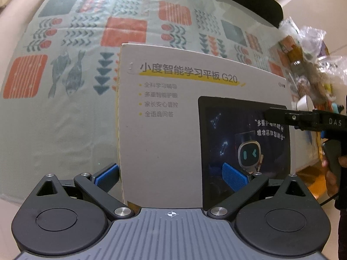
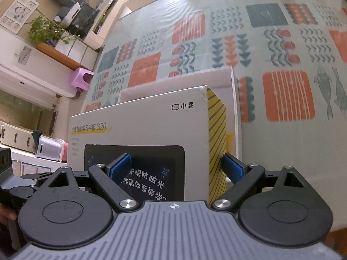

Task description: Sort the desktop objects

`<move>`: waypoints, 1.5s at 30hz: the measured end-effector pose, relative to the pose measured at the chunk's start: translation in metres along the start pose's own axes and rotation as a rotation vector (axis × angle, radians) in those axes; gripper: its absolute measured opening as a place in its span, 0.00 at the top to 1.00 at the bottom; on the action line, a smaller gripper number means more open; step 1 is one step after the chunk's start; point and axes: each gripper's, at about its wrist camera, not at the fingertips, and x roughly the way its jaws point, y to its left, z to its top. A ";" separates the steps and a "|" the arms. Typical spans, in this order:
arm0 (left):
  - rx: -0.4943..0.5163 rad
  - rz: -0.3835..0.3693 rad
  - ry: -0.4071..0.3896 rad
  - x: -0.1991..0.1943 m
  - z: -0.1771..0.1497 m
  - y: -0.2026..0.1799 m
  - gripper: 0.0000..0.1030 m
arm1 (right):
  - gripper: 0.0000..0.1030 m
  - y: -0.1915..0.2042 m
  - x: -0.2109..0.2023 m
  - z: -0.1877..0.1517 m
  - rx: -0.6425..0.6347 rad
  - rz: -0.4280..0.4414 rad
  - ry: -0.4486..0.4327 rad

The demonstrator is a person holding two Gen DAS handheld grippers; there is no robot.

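The left gripper (image 1: 171, 176) has its blue-padded fingers (image 1: 235, 176) spread wide, straddling the near edge of a flat grey cardboard tablet box lid (image 1: 164, 130) printed with Chinese text and a dark tablet picture; one pad sits on the printed face, the other just off the lid's left edge, and firm contact cannot be judged. The right gripper (image 2: 177, 168) is likewise wide open around the same lid (image 2: 138, 125), one pad over the dark tablet print, the other beside the yellow-striped side wall. The lid stands tilted above the white open box base (image 2: 234, 91), which lies on the pale green patterned tablecloth (image 2: 271, 43); how lid and base meet is hidden. In the left view the right gripper's black body (image 1: 303, 119) and a hand (image 1: 331, 173) enter at the edge, and a blurred pile of plastic-wrapped clutter (image 1: 308, 49) beyond them is hard to make out.
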 end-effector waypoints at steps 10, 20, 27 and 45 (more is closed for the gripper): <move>-0.027 0.017 0.019 0.022 0.048 0.001 0.01 | 0.00 -0.019 0.024 0.052 0.010 0.014 0.031; -0.038 0.038 0.036 0.035 0.074 0.006 0.01 | 0.00 -0.028 0.041 0.072 0.017 0.026 0.048; -0.044 0.042 0.043 0.040 0.083 0.007 0.01 | 0.00 -0.031 0.047 0.078 0.020 0.028 0.053; -0.053 0.038 0.045 0.047 0.083 0.003 0.01 | 0.00 -0.039 0.048 0.079 0.005 0.023 0.051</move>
